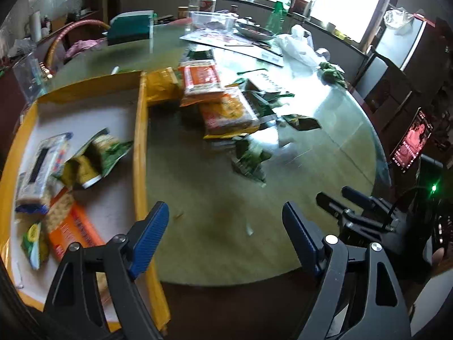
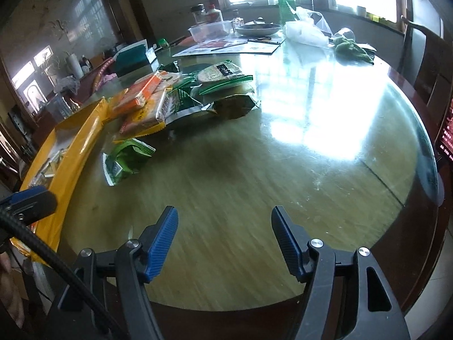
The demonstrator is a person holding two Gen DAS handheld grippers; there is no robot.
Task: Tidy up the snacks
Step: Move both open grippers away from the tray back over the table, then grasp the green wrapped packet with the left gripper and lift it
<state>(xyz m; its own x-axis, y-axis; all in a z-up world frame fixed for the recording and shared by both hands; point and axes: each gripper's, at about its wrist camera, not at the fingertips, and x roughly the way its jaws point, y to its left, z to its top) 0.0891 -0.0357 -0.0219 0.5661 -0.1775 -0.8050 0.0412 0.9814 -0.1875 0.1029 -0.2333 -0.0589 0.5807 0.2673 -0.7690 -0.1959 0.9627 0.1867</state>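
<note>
- Left claw point(image 1: 225, 236) hangs wide apart and empty at the yellow box point(image 1: 140, 153) wall; right claw point(image 2: 223, 239) likewise gapes empty over the bare surface point(image 2: 254, 175)
- Some snacks lie in the box already (a blue-white pack point(image 1: 42, 170) among them); the pile point(image 1: 223, 104) waits just beyond its wall, so sorting looks partway done
- Next, I judge: reach for the loose green packet point(image 2: 126, 160), nearest of all; pinch it flat
- Print on the wrappers is too blurred to read
</note>
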